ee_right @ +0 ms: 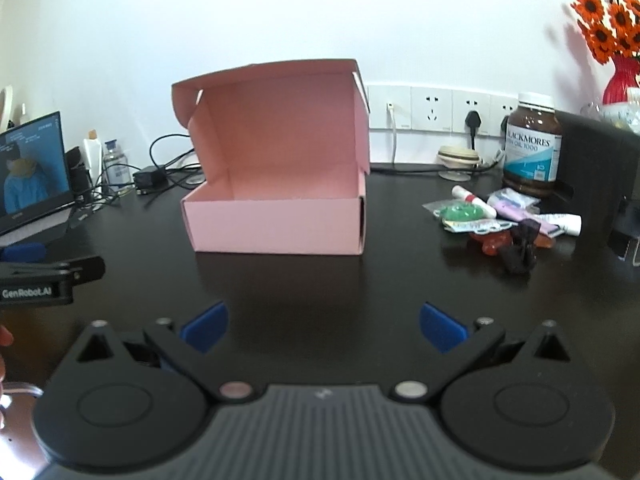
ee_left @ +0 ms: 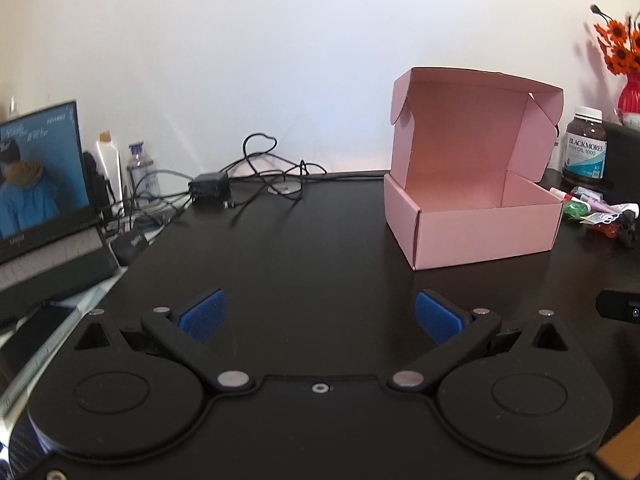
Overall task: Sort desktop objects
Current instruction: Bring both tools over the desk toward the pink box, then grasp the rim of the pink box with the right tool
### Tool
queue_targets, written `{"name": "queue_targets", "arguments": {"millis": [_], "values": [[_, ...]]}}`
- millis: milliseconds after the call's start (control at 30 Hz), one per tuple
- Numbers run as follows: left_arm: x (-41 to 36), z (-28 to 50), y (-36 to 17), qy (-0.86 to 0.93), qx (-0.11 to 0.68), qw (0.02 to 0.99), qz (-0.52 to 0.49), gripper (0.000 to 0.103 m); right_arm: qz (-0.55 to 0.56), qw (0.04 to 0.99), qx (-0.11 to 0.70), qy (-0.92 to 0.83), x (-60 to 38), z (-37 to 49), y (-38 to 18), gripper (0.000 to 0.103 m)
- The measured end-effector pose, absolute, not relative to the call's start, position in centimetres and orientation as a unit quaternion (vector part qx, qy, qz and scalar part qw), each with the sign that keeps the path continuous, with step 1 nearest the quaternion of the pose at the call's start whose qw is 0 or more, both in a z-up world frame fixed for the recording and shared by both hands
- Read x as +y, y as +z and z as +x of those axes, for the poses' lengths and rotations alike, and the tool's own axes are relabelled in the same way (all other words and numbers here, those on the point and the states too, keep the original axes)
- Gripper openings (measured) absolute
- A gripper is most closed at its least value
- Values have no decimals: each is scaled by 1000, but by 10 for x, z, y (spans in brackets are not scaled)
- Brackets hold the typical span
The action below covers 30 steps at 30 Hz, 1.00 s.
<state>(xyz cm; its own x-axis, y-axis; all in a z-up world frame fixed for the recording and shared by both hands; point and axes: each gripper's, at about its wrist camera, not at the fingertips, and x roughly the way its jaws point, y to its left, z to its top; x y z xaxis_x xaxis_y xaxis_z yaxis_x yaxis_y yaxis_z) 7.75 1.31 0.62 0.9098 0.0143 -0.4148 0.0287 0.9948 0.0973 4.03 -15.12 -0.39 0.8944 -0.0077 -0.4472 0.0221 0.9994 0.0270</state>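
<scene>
Big dark counter [ee_right: 304,280] first, mostly bare in the middle. Pink box [ee_right: 276,200] parked toward the back, lid flipped up against the wall side, long axis running left-right across the right wrist view, and totally empty inside as far as visible. Off to the right of that box, near but not touching it: little pile of clutter [ee_right: 504,220], i.e. a white tube with a red band, a green packet, a purple-ish tube, something red and something black, all jumbled with the tubes lying roughly slanted left-to-right. Brown supplement bottle [ee_right: 532,148] standing upright just behind the pile. Right hand-held gripper [ee_right: 323,328] spread wide, holding nothing, aimed roughly at the box front with the pile ahead and to the right. Left hand-held gripper [ee_left: 320,316] also spread and empty, with the box ahead-right and the pile way past it on the far side. So clearly the right one nearer the pile; probably a reach forward-right for a first pick, then a short hop left into the box.
</scene>
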Motion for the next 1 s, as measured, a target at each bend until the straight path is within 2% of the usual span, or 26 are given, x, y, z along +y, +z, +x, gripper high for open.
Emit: {"name": "queue_targets", "arguments": {"millis": [367, 800, 1000], "values": [[7, 97, 11, -13, 195, 978, 69, 103, 41, 971, 234, -5, -156, 58, -8, 102], [13, 130, 27, -40, 212, 976, 24, 103, 47, 975, 217, 23, -158, 65, -5, 102], [3, 145, 30, -42, 211, 976, 37, 103, 36, 975, 219, 14, -159, 71, -5, 102]]}}
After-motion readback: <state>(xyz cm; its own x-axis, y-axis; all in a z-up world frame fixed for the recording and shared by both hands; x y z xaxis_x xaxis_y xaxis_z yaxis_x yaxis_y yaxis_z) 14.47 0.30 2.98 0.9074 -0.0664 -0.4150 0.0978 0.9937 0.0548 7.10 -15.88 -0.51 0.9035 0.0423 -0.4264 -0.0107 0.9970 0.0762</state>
